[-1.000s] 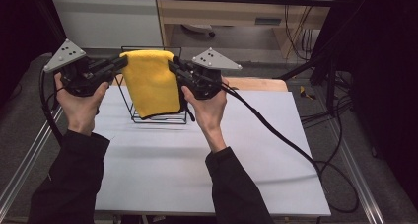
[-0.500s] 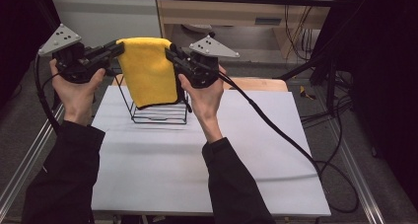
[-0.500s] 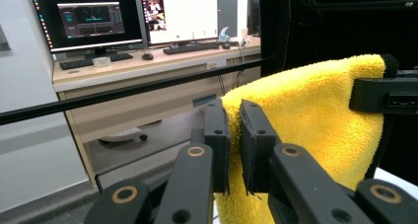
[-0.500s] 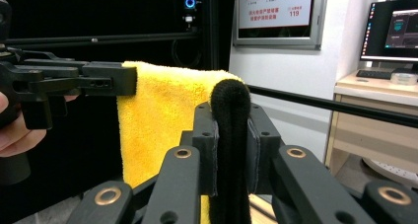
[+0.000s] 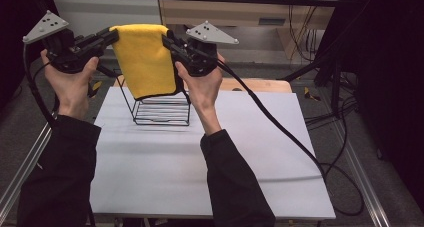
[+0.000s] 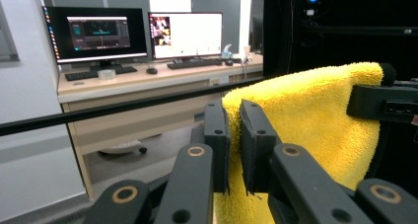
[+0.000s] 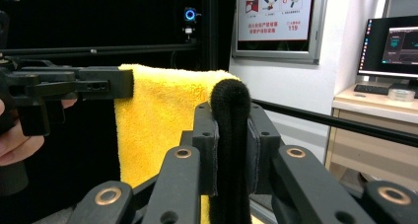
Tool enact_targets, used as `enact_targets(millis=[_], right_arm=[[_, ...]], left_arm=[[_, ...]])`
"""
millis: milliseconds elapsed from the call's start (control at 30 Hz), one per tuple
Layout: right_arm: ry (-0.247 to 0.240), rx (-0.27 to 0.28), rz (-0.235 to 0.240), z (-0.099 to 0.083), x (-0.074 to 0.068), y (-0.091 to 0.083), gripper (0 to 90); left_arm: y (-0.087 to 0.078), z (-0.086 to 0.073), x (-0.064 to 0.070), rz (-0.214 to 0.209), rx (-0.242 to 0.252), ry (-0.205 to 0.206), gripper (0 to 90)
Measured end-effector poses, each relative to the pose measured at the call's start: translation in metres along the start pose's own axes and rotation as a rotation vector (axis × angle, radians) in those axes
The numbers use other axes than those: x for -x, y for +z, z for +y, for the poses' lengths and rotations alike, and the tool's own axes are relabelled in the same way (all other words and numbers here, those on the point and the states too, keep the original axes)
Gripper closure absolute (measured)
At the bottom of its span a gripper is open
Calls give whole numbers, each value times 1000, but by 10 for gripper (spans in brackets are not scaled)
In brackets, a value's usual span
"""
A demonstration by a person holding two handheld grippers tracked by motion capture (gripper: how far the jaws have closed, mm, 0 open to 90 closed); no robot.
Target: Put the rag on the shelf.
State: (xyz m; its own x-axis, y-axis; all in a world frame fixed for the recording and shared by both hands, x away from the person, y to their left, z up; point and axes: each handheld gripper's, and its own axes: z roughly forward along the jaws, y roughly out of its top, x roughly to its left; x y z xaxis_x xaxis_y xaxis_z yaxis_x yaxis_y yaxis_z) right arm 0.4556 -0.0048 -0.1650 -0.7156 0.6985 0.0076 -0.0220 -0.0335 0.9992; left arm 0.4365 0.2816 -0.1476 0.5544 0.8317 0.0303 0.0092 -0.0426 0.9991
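Both tools clamp the yellow towel (image 5: 145, 57) by its top corners, left tool (image 5: 111, 37) and right tool (image 5: 167, 41), above the wire rack (image 5: 161, 109) on the desk (image 5: 200, 182); the towel hides the rack's top.

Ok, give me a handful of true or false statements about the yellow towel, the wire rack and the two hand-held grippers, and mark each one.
1. The yellow towel is held up between both grippers. True.
2. The towel lies flat on the white table. False: it hangs in the air above the wire rack.
3. The left hand-held gripper is open. False: it is shut on the towel's edge.
4. The right hand-held gripper clamps a black-looking edge of the towel. True.
5. The wire rack is black. True.
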Motion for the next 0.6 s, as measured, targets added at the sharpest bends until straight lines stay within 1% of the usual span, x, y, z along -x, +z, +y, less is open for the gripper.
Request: enact_targets(millis=[133, 167, 267, 400, 467, 600], right_arm=[[-6, 9, -4, 6, 1, 6, 785], [-13, 13, -4, 8, 1, 7, 785], [-12, 27, -5, 15, 1, 14, 785], [-21, 36, -6, 20, 0, 17, 786], [-22, 43, -4, 22, 1, 19, 785], [-23, 45, -8, 25, 2, 26, 785]], left_arm=[[-1, 4, -2, 17, 21, 6, 831], [-1, 5, -3, 21, 32, 4, 831], [-1, 9, -6, 26, 54, -10, 831], [1, 15, -9, 45, 68, -4, 831], [2, 16, -11, 47, 78, -8, 831], [6, 18, -15, 59, 80, -8, 830]])
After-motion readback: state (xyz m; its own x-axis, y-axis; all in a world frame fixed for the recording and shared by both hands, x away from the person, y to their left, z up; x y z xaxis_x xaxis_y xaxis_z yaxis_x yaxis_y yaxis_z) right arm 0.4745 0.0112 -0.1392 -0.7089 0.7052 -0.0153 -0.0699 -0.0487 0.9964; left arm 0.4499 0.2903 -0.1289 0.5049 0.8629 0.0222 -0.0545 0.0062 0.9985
